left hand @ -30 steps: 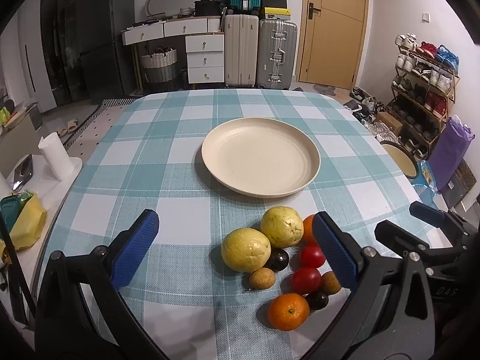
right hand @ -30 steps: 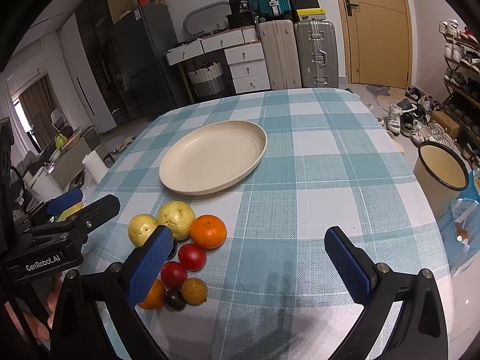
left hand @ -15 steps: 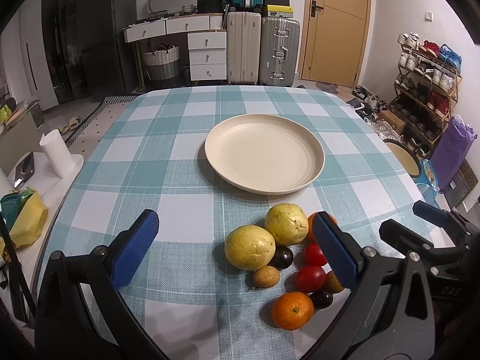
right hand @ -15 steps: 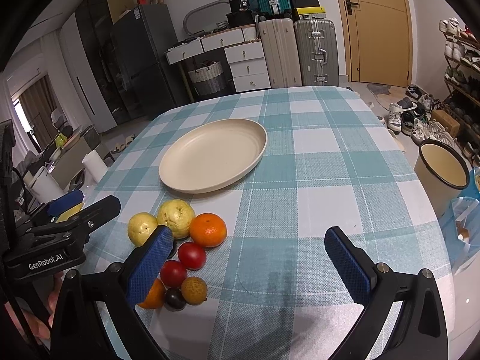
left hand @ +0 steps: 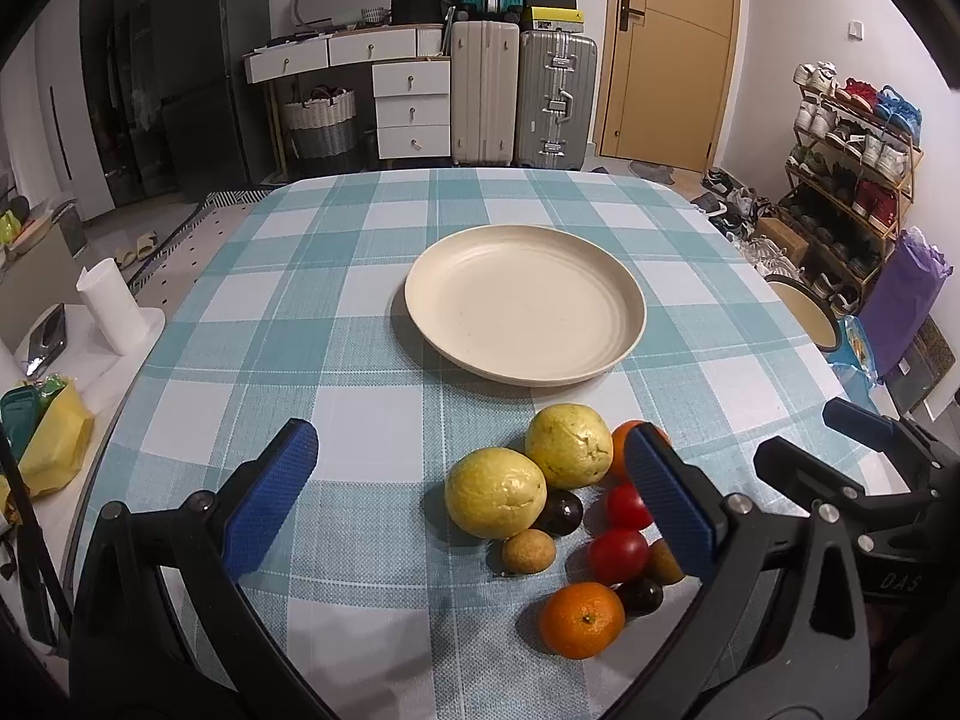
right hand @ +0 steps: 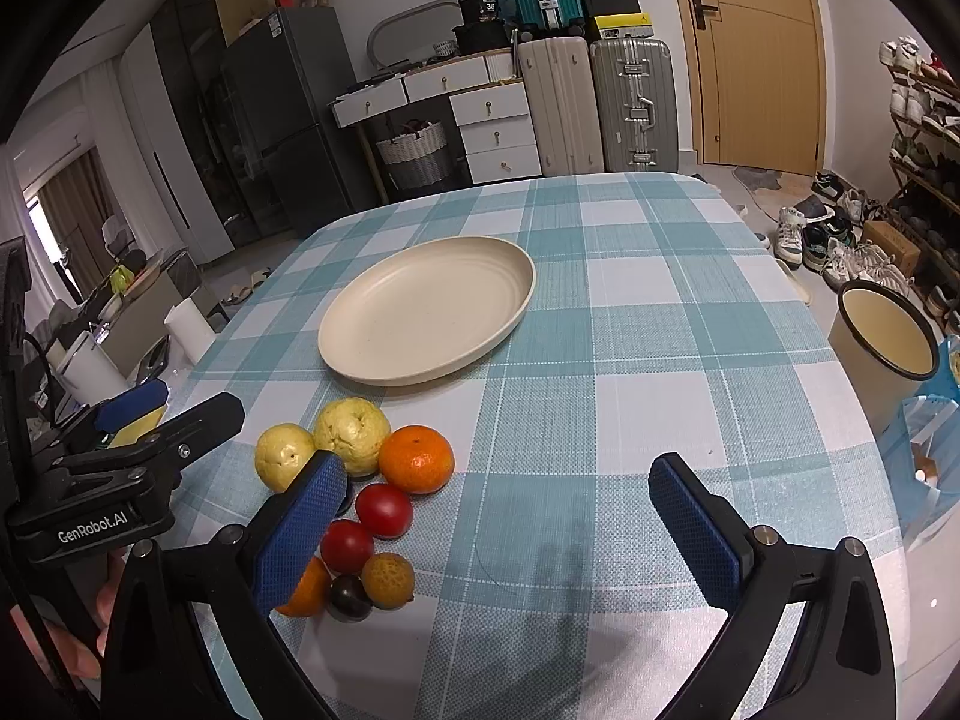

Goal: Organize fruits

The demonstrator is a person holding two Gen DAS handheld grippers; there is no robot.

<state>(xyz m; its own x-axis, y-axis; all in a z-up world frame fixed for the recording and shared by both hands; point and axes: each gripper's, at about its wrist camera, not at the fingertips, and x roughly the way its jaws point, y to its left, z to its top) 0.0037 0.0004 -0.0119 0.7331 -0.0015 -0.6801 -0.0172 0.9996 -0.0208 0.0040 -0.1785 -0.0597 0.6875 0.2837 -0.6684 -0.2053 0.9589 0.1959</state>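
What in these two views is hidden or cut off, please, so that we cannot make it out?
- Left wrist view: the far orange is mostly hidden behind the left hand-held gripper, whose right finger covers it.
- Right wrist view: the near orange is half covered by the left finger of the right hand-held gripper.
- Right wrist view: a dark fruit behind that finger is almost fully hidden.
- The plate holds nothing in either view.

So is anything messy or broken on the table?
Nothing looks broken or spilled. The fruits sit in a heap on the tablecloth instead of on the plate, which holds nothing. Two yellow ones have dented, wrinkly skin. Both grippers, left and right, are open.
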